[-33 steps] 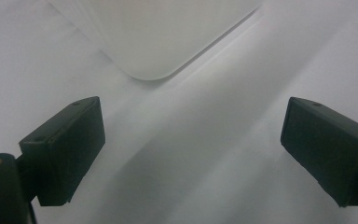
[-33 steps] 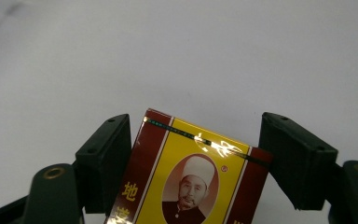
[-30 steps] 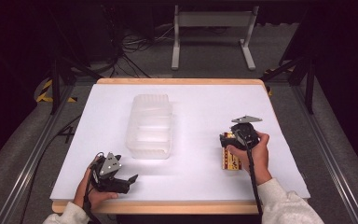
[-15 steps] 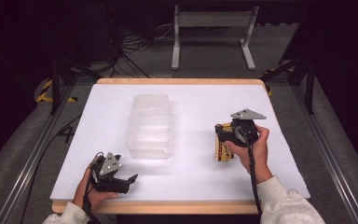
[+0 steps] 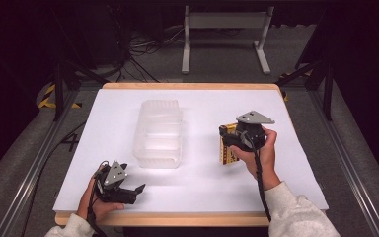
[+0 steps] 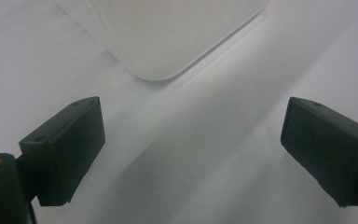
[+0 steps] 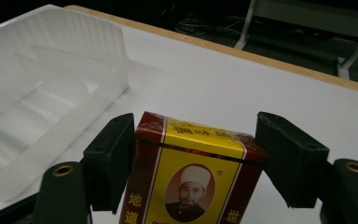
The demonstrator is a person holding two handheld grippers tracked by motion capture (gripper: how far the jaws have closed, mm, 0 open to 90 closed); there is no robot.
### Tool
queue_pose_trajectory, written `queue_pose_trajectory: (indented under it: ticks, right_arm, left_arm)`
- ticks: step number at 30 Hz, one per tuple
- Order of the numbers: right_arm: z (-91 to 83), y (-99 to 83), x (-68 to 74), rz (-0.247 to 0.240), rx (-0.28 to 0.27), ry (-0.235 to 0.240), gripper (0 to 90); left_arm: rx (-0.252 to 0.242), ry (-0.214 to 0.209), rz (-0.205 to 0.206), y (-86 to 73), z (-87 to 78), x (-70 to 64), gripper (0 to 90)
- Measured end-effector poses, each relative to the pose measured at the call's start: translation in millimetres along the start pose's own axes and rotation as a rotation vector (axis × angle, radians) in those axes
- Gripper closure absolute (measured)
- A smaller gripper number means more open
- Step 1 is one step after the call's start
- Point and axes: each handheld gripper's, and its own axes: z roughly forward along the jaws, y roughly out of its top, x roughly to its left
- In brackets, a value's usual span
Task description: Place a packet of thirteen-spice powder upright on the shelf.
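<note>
A red and yellow box point(image 5: 227, 148) with a printed portrait is held between the jaws of my right gripper point(image 5: 225, 139), a little above the white table point(image 5: 202, 197) at the right. In the right gripper view the box point(image 7: 191, 172) stands upright, and both jaws of the right gripper point(image 7: 195, 136) press its sides. A clear plastic tray point(image 5: 159, 104) with several compartments lies to the left of the box; its near wall point(image 7: 88, 107) is close. My left gripper point(image 5: 133, 189) rests open at the front left, with nothing between the jaws of the left gripper point(image 6: 191, 149).
A rounded corner of the tray point(image 6: 168, 37) lies just beyond the left jaws. The table's wooden far edge point(image 7: 270, 60) runs behind the box. Dark floor, cables and a metal stand point(image 5: 224, 29) lie past the table.
My right gripper has carried the box leftward, toward the tray, and turned a little. The left gripper has stayed put.
</note>
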Motion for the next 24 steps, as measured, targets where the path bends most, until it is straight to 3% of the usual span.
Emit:
queue_pose_trajectory:
  ticks: [13,24]
  right_arm:
    - [12.1,29.2,35.8,-0.028,-0.112,0.017,30.5]
    - [37.1,52.6,70.2,-0.049,-0.151,0.061,30.5]
  left_arm:
    - [-0.007,-0.001,-0.002,-0.1,-1.4,0.6,7.0]
    - [-0.023,-0.005,-0.005,-0.1,-3.6,0.7,6.9]
